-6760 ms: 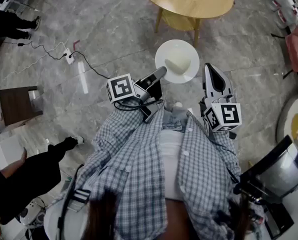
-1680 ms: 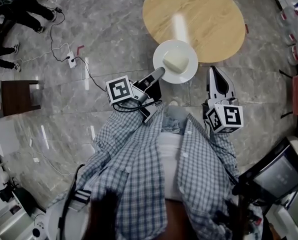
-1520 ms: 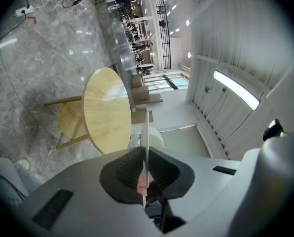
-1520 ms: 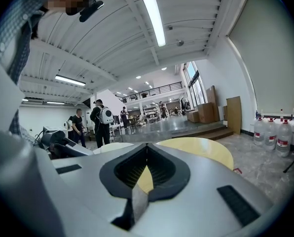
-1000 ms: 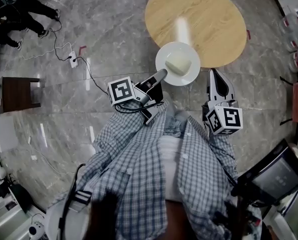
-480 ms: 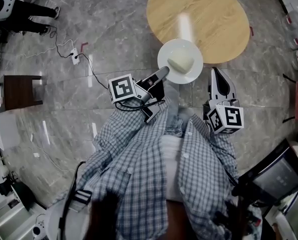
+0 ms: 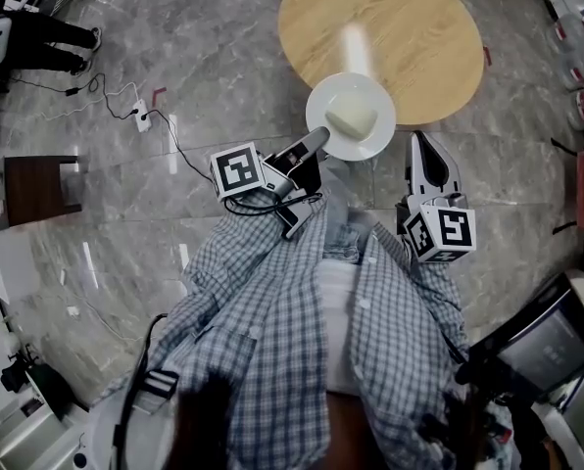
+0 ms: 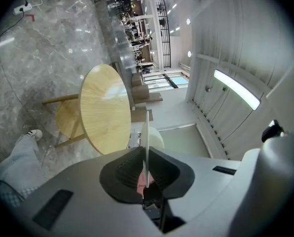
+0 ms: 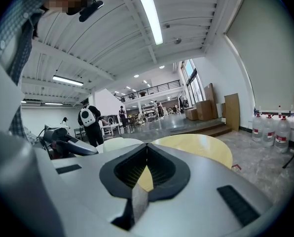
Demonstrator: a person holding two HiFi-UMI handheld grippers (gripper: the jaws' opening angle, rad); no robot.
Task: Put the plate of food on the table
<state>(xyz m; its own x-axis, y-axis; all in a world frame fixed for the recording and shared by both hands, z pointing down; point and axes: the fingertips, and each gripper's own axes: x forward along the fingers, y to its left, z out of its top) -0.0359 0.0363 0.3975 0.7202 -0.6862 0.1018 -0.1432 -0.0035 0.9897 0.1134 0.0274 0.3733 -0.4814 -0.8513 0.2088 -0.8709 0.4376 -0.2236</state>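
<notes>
A white plate (image 7: 351,116) carrying a pale lump of food (image 7: 351,121) hangs over the near edge of the round wooden table (image 7: 380,27). My left gripper (image 7: 318,138) is shut on the plate's near rim. In the left gripper view the plate (image 8: 146,137) stands edge-on between the jaws of that gripper (image 8: 145,174), with the food (image 8: 156,138) behind it and the table (image 8: 105,110) beyond. My right gripper (image 7: 416,141) hangs to the plate's right, shut and holding nothing. Past the right gripper (image 9: 147,147) lie the table (image 9: 199,148) and the plate (image 9: 120,143).
The floor is grey marble. A dark low stool (image 7: 39,189) stands at the left, with a power strip and cable (image 7: 140,116) near it. Water bottles (image 7: 578,106) line the right side. People (image 7: 37,32) stand at the far left. Dark equipment (image 7: 537,341) sits lower right.
Over the last seconds the person has walked up to the table, and the plate has come over its near edge. In the last second the plate shifts only slightly.
</notes>
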